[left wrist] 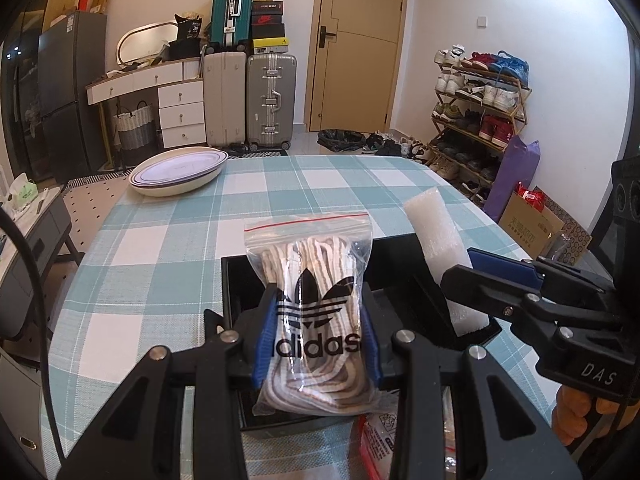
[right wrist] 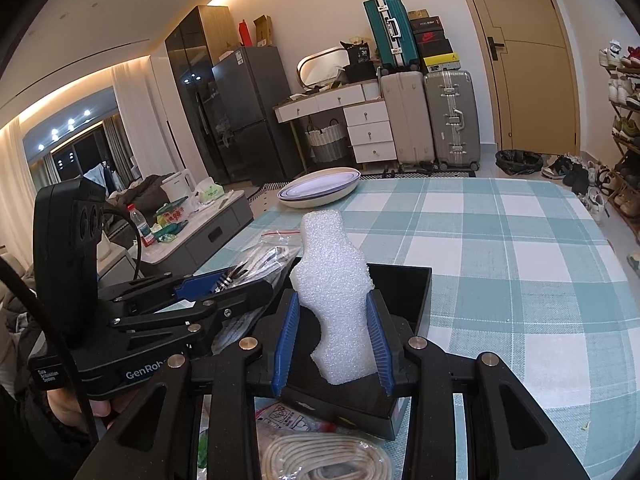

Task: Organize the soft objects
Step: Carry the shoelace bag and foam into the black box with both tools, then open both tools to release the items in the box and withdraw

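Left claw [left wrist: 316, 344]: pressed on the bag of laces [left wrist: 312, 312], pinched across its lower middle.
Right claw [right wrist: 334, 344]: pressed on the foam block [right wrist: 334, 292], which is dented inward between the pads.
Black box [left wrist: 240, 280]: directly below and ahead of both claws, on the checked worktop [left wrist: 160, 240].
Bag handling: judged light, limp, slippery film; best gripped mid-body where the laces bulk.
Foam handling: judged very light, squashy; a gentle hold at the waist is advised.
Spare bags [right wrist: 320, 456]: beneath the right claw, nearest the wrist.
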